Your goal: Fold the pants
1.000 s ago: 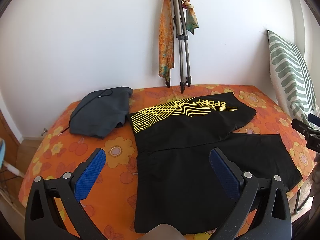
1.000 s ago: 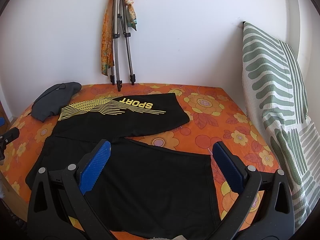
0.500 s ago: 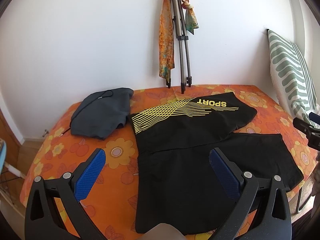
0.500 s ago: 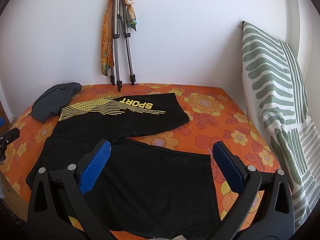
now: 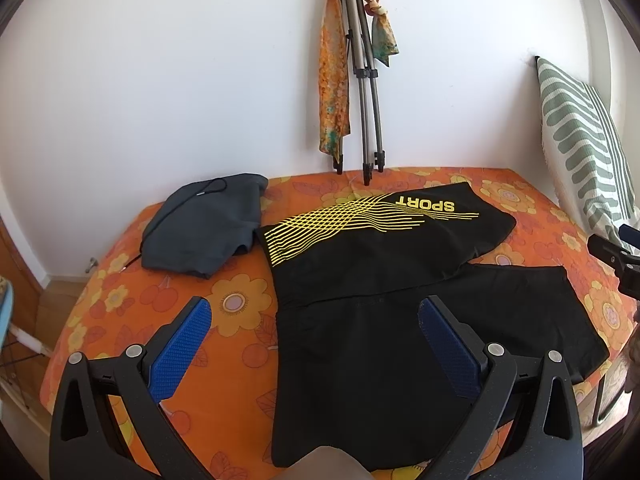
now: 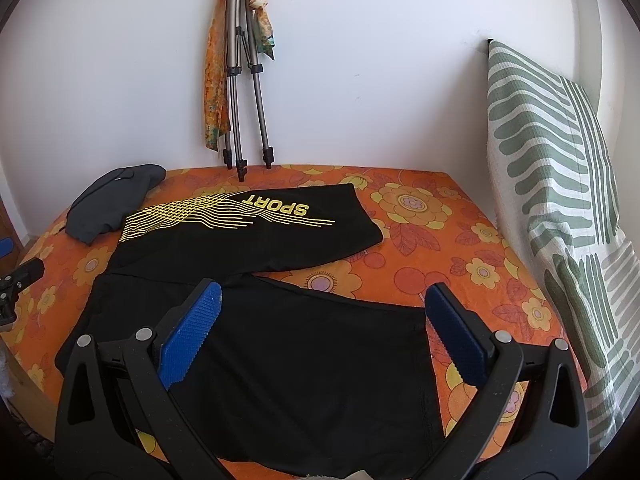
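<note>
From the left wrist view, a bed (image 5: 168, 300) covered in an orange sheet printed with yellow flowers and red leaves filled the room below a plain white wall (image 5: 160, 80). The left gripper (image 5: 314, 316) hung above the near edge with its black arms spread wide and nothing between the blue, dimpled pads (image 5: 180, 350). Directly ahead of it and a little to its right lay the black pants (image 5: 360, 340), smooth and matte, spread flat with the two legs splayed apart; the far leg carried wavy yellow lines and the word SPORT. Ahead and to the left sat a soft grey garment (image 5: 204, 228), loosely bundled, a dark cord trailing across it. Against the wall far ahead leaned a folded metal tripod (image 5: 366, 92) with an orange patterned scarf (image 5: 334, 84) draped over it. Far to the right stood a ribbed white pillow (image 5: 580, 148) with green stripes.

From the right wrist view, the right gripper (image 6: 322, 306) was likewise parted wide and empty, its ridged blue pads (image 6: 190, 334) over the near pant leg. The pants (image 6: 304, 372) stretched ahead and leftward. The pillow (image 6: 560, 208) rose upright close on the right, the tripod (image 6: 240, 80) and scarf (image 6: 214, 80) stood far ahead, and the grey garment (image 6: 108, 204) lay far to the left.
</note>
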Tool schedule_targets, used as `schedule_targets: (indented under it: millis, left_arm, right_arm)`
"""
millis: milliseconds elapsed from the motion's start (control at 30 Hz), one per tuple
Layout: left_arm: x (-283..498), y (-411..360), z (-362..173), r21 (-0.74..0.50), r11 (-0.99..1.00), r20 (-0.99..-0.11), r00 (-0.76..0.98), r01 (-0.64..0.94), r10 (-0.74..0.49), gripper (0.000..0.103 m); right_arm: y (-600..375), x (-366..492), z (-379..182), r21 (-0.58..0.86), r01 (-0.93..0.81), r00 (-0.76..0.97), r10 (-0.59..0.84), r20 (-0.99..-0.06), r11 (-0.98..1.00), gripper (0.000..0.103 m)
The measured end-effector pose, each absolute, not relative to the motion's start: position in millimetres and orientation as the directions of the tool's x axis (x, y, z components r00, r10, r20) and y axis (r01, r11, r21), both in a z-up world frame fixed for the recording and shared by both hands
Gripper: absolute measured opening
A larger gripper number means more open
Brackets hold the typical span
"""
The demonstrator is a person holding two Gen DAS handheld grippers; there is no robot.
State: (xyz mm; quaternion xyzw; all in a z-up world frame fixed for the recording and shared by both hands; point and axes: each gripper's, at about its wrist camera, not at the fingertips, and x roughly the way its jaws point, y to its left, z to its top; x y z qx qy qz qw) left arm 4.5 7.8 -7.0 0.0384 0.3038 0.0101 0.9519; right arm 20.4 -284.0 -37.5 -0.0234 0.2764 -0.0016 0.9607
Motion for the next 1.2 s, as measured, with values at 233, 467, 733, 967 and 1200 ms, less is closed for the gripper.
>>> schedule_targets:
  millis: [233, 467, 733, 967, 1200]
  left_arm:
    - [4.7, 7.5, -6.4, 0.082, 0.997, -0.578, 0.815, 0.006, 0.043, 0.103]
    - [3.9, 6.4, -5.7, 0.085, 0.996, -0.575, 0.817, 0.004, 0.045, 0.103]
    - [3.3, 5.8, -5.6, 0.084, 0.996, -0.573, 0.818, 0.003, 0.046, 0.103]
    - [4.1, 5.3, -5.0, 0.083, 0.997, -0.573, 0.818, 0.005, 0.043, 0.103]
    - [3.9, 5.2, -5.6, 0.081, 0.997, -0.574, 0.818, 0.006, 0.041, 0.103]
  right_arm:
    - [-285.4, 20.9, -37.3, -0.036, -0.011, 0.847, -0.010, -0.532, 0.999, 0.103]
    - [-286.4, 20.4, -37.5, -0.035, -0.012, 0.846, -0.008, -0.533, 0.999, 0.103]
    - [-287.2, 20.1, -37.5, -0.035, -0.014, 0.846, -0.007, -0.534, 0.999, 0.103]
    - [-286.5, 20.1, -37.7, -0.035, -0.013, 0.846, -0.008, -0.534, 0.999, 0.103]
    - [-285.4, 20.2, -37.7, -0.035, -0.014, 0.846, -0.007, -0.534, 0.999, 0.103]
